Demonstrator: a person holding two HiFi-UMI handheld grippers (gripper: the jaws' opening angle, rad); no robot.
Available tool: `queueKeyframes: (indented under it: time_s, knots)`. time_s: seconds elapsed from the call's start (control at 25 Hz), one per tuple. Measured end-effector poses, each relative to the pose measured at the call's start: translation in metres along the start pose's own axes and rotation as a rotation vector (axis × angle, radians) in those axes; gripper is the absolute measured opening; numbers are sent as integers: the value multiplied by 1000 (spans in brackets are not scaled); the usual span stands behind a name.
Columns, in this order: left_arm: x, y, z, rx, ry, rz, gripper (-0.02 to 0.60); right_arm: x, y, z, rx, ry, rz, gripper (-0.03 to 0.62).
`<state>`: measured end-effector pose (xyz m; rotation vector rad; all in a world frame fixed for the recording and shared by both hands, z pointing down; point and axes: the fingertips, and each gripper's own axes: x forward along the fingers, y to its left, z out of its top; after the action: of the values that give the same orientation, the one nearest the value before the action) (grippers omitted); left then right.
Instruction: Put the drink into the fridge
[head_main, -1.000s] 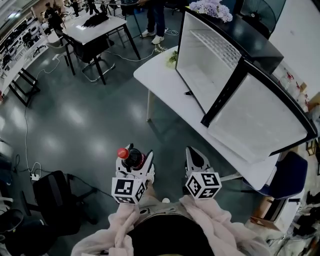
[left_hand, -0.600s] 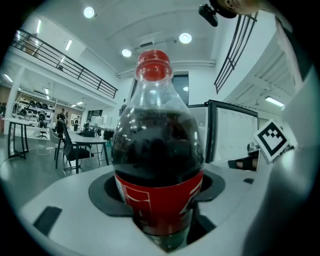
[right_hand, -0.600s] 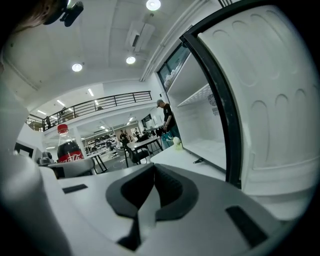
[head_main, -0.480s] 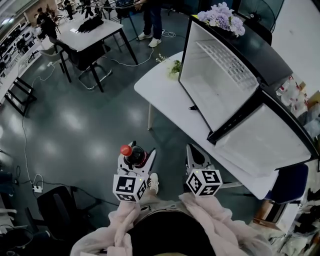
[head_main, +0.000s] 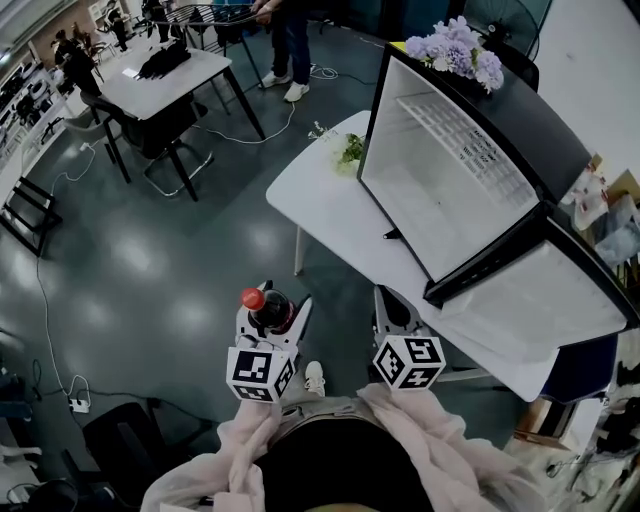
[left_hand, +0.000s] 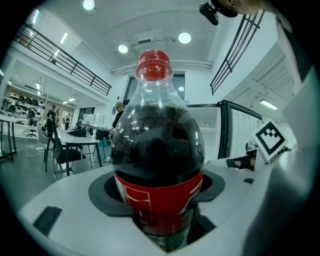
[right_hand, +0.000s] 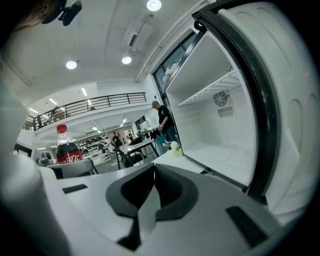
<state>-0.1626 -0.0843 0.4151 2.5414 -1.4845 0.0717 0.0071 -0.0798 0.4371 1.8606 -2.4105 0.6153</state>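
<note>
Left hand-held gripper (head_main: 272, 312) clamps its jaws around the red-labelled middle of a cola bottle (head_main: 266, 308), upright with its red cap on. Just beside it on its right, the right hand-held gripper (head_main: 394, 306) has its jaws pressed together on nothing. Both hang over a glossy dark grey floor (head_main: 150, 250). Ahead of the right hand-held gripper stands a white counter (head_main: 315, 195) carrying an open fridge (head_main: 440, 170) with a bare white inside; its door (head_main: 530, 300) swings out to that gripper's right. Purple flowers (head_main: 455, 50) sit on the fridge's top. Far ahead of the left hand-held gripper is a second table (head_main: 165, 70). The door hides the counter's near end. A person (head_main: 285, 40) beyond is cut off at the frame edge. Pale sleeves (head_main: 250, 440) cover both hands.
</note>
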Motion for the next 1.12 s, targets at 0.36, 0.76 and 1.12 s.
queueKeyframes:
  time_s: [0.36, 0.76, 1.12]
  knots:
    - [18, 31, 6, 24, -1, -35, 319, 29, 8, 2, 2, -8, -37, 12]
    - [32, 38, -3, 26, 36, -52, 319, 42, -4, -5, 27, 13, -64, 12]
    - [88, 32, 3, 36, 45, -128, 319, 71, -31, 12, 42, -3, -112, 12]
